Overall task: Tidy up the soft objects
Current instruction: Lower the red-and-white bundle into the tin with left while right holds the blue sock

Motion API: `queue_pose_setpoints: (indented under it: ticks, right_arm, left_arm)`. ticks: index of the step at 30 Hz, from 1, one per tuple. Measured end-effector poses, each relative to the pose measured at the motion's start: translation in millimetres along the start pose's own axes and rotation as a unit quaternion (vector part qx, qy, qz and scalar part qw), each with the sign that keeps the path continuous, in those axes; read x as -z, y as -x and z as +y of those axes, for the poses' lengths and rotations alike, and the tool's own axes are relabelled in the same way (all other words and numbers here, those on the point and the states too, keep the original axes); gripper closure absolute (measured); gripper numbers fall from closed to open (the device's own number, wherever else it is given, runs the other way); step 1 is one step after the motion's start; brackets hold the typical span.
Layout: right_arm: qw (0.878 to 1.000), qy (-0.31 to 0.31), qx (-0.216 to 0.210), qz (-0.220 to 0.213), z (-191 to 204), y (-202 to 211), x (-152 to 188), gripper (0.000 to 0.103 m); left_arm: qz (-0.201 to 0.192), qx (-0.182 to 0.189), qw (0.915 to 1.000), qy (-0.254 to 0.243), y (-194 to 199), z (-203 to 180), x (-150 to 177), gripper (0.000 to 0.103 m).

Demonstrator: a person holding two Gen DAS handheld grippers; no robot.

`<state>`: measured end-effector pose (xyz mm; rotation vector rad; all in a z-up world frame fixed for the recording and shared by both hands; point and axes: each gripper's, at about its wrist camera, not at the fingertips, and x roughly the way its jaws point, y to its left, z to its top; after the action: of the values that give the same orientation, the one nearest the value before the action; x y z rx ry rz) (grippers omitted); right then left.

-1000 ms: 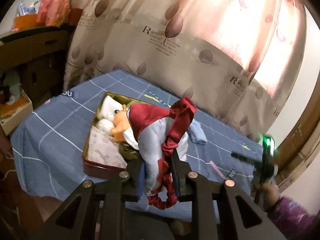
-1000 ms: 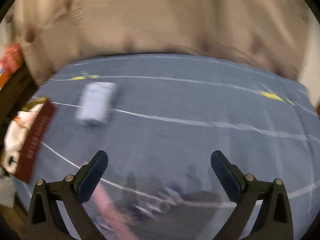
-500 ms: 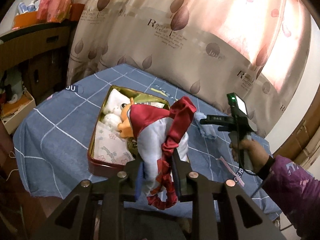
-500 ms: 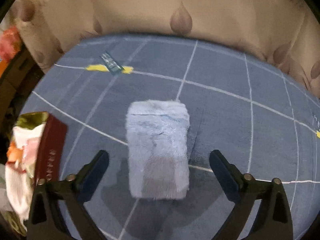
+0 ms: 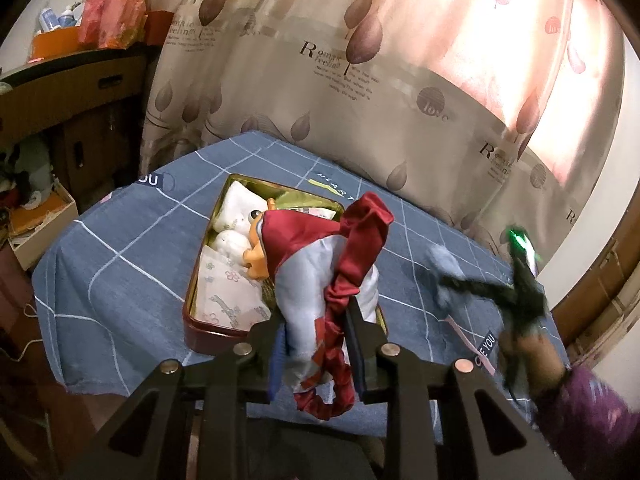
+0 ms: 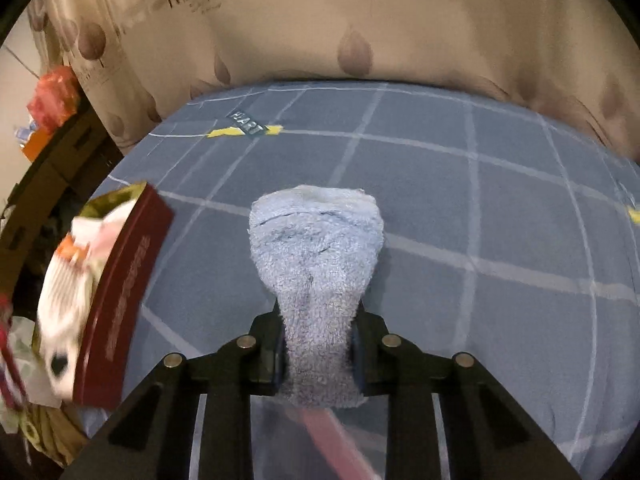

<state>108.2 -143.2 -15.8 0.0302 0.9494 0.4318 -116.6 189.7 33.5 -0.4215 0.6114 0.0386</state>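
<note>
Covering the table is a blue checked cloth (image 5: 120,280) w/ a leaf-print curtain (image 5: 360,80) hanging behind. Red tin (image 5: 208,326) is sitting mid-cloth, already holding plush toys. Left gripper (image 5: 316,340) is clamping a red-and-grey cloth (image 5: 320,280) over the tin; right gripper (image 6: 318,354) is pinching a light-blue towel (image 6: 316,248) just beside it.

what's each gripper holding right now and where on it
Left gripper pinches the red and grey fabric bundle at its lower gathered part. Right gripper clamps the blue towel at its near end.
</note>
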Motion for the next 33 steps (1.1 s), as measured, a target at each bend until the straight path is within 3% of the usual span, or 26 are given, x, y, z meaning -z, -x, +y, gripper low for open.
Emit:
queue_pose_setpoints:
  ticks: [6,14,17,23,33]
  right_arm:
    - [0.999,-0.024,0.025,-0.016,-32,36,61,0.080]
    - [0.999,-0.010,0.031,-0.039,-39,35,71,0.080]
    - [0.999,-0.006,0.026,-0.042,-39,36,72,0.080]
    - [0.999,-0.010,0.017,-0.044,-40,36,74,0.080]
    - [0.999,-0.010,0.007,-0.043,-41,35,75,0.079]
  left_arm:
    - [-0.005,-0.006,0.9999,0.009,6,0,-3,0.077]
    - [0.014,-0.009,0.9997,-0.015,-11,-9,-45,0.077]
    - [0.016,-0.025,0.9986,-0.044,-30,-15,-71,0.076]
    - [0.082,-0.044,0.9940,-0.057,-102,-10,-109,0.075]
    - [0.143,-0.094,0.9830,-0.065,-172,1,-130,0.074]
